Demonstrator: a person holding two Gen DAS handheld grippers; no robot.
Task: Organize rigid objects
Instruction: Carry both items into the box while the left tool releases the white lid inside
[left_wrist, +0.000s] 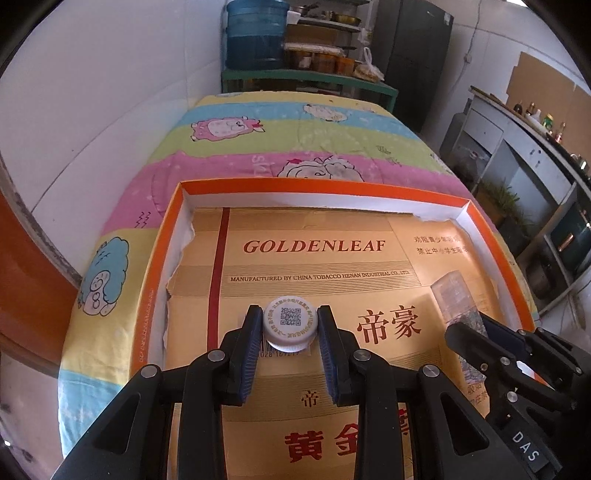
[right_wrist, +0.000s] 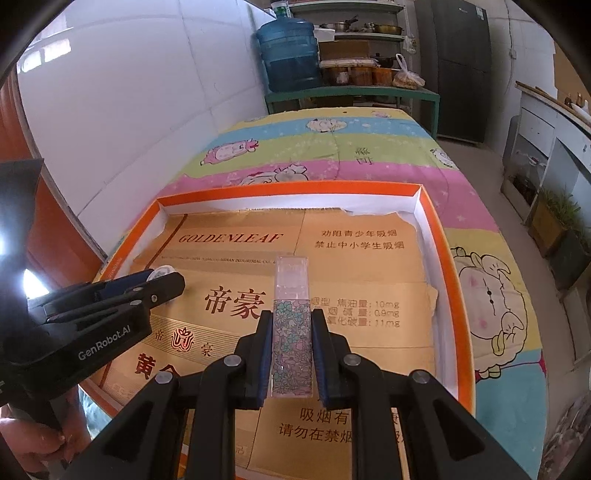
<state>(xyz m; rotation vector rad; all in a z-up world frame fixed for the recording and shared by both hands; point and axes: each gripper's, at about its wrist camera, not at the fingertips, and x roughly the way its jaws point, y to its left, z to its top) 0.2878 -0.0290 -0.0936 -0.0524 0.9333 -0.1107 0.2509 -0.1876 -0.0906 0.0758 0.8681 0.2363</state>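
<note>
I have the left gripper (left_wrist: 290, 325) clamped on a white bottle cap (left_wrist: 290, 326) and the right gripper (right_wrist: 291, 343) on a floral clear case (right_wrist: 291, 332), both over the orange tray (right_wrist: 430, 221). Placing comes next; I probably need to lower further, though contact with the cardboard liner (left_wrist: 314, 266) is hard to judge.

Bed (left_wrist: 258, 147) against a white wall, covered with a striped quilt (right_wrist: 369, 147) in pink, green, blue and yellow, printed with cartoon sheep. Directly on the quilt, a shallow orange-rimmed tray (left_wrist: 317, 186), white inside, lined with flattened golden cardboard (left_wrist: 314, 266) printed GOLDENLEAF.
</note>
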